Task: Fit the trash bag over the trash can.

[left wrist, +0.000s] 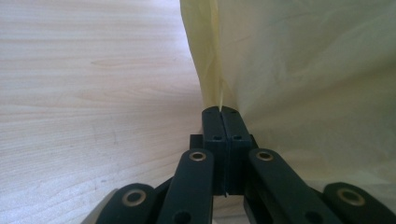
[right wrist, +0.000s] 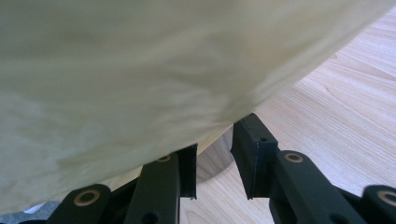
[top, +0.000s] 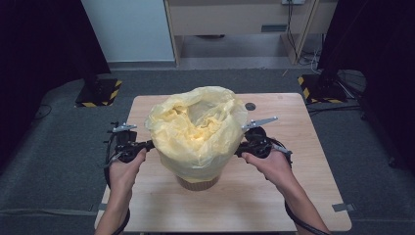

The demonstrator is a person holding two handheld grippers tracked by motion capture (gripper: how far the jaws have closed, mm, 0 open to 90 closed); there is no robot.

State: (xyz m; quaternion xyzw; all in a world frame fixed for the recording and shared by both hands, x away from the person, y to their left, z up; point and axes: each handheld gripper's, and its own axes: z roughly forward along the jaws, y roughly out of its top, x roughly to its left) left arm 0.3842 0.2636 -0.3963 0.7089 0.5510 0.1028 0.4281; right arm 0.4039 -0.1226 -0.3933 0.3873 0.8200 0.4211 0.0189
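A yellow plastic bag (top: 195, 129) is draped open over a brown round container (top: 198, 183) in the middle of the wooden table (top: 274, 196). At the bag's left side, my left gripper (top: 149, 145) is shut on it. In the left gripper view the jaws (left wrist: 220, 112) press together on a thin fold of the bag (left wrist: 303, 70). My right gripper (top: 238, 151) is at the bag's right side. In the right gripper view its jaws (right wrist: 217, 140) stand apart, and the bag (right wrist: 140, 70) hangs over the left jaw's tip without being pinched.
The table has a small round hole (top: 250, 106) at the back. Two black stands with yellow-black striped bases (top: 100, 93) (top: 318, 88) flank the table on the grey carpet. A wooden desk (top: 235, 19) stands farther behind. Bare tabletop (top: 293, 132) lies to the right.
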